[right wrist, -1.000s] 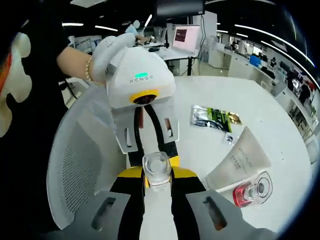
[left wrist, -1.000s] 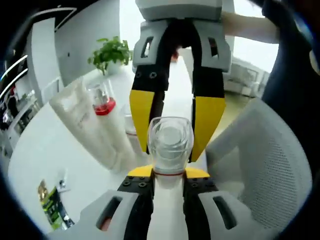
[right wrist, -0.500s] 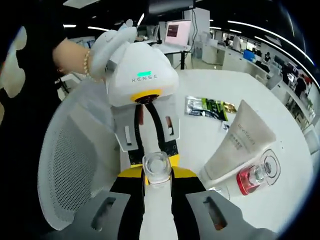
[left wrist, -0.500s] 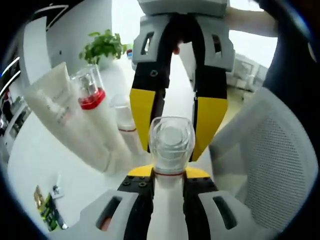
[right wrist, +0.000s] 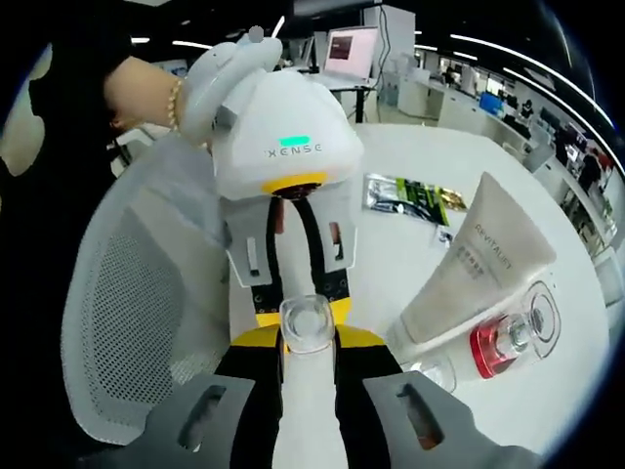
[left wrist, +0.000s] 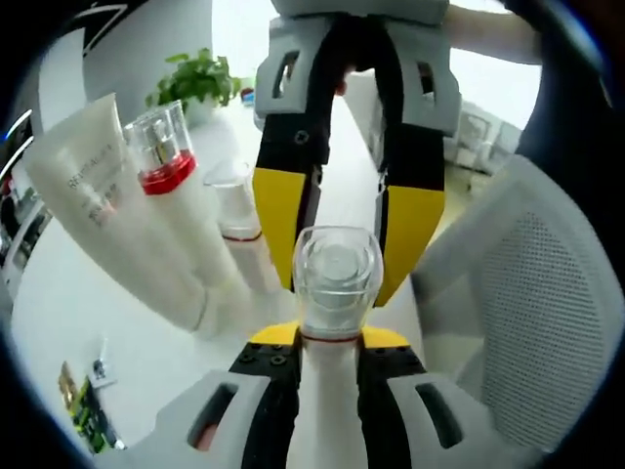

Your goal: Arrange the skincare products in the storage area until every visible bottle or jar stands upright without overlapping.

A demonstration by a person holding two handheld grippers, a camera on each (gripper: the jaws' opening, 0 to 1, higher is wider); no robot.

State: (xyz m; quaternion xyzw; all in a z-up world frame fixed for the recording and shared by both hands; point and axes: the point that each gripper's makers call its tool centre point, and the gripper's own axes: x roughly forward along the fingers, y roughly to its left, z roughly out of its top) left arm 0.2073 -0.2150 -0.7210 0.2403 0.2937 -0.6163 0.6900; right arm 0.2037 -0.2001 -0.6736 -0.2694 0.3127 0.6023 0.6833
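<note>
Clear glossy plastic bottle cap (left wrist: 336,277), matt white tube (left wrist: 107,230), mesh-fabric chair back (left wrist: 542,322), smooth white table (right wrist: 391,264).

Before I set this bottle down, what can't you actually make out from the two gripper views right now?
- Held bottle: its base, cut off by the bottom edge in both views.
- Left gripper and right gripper: both close on the bottle; the contact under its clear cap is hidden by the cap.
- Small clear-capped bottle: body hidden behind the right gripper.
- Cream tube: most print too small.
- Sachets: text unreadable.
</note>
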